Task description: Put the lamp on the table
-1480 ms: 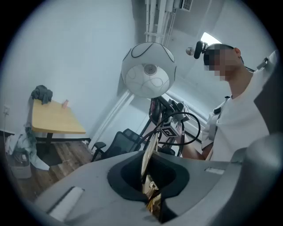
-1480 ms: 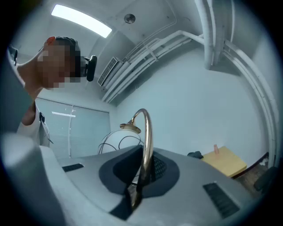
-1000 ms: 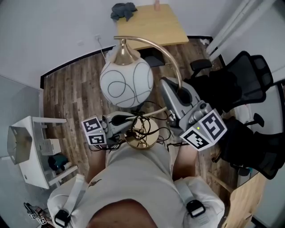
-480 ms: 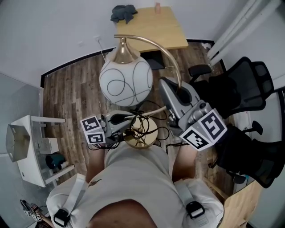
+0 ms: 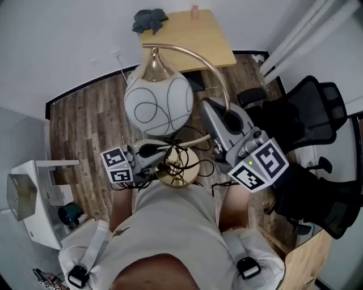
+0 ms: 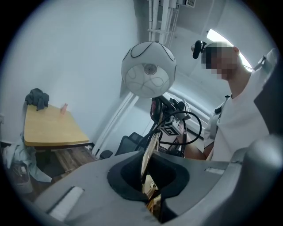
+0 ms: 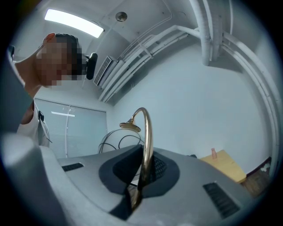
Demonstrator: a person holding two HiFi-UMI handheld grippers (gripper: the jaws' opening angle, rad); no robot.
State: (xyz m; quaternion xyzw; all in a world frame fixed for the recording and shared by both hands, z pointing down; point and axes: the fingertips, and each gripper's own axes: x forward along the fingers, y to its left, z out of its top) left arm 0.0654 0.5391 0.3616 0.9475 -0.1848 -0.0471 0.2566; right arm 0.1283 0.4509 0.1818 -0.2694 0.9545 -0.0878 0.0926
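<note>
The lamp has a white globe shade (image 5: 157, 103) with black lines, a brass arched stem (image 5: 199, 59) and a round brass base (image 5: 180, 167) wound with black cord. I carry it off the floor. My left gripper (image 5: 152, 162) is shut on the lower stem by the base, the brass strip (image 6: 148, 176) pinched between its jaws; the shade (image 6: 149, 69) hangs ahead. My right gripper (image 5: 217, 111) is shut higher up on the arched stem (image 7: 146, 145). The light wooden table (image 5: 195, 39) stands against the far wall, also seen as a table (image 6: 48, 128) and a table (image 7: 223, 164).
A dark cloth (image 5: 148, 20) and a small pink object (image 5: 194, 9) lie on the table's far side. Black office chairs (image 5: 309, 107) crowd the right. A white shelf unit (image 5: 31, 195) stands at the left. Wooden floor (image 5: 85, 124) lies between.
I have moved across the floor toward the table with the lamp; the white shelf unit slid down and back at the left. Both grips on the lamp are unchanged.
</note>
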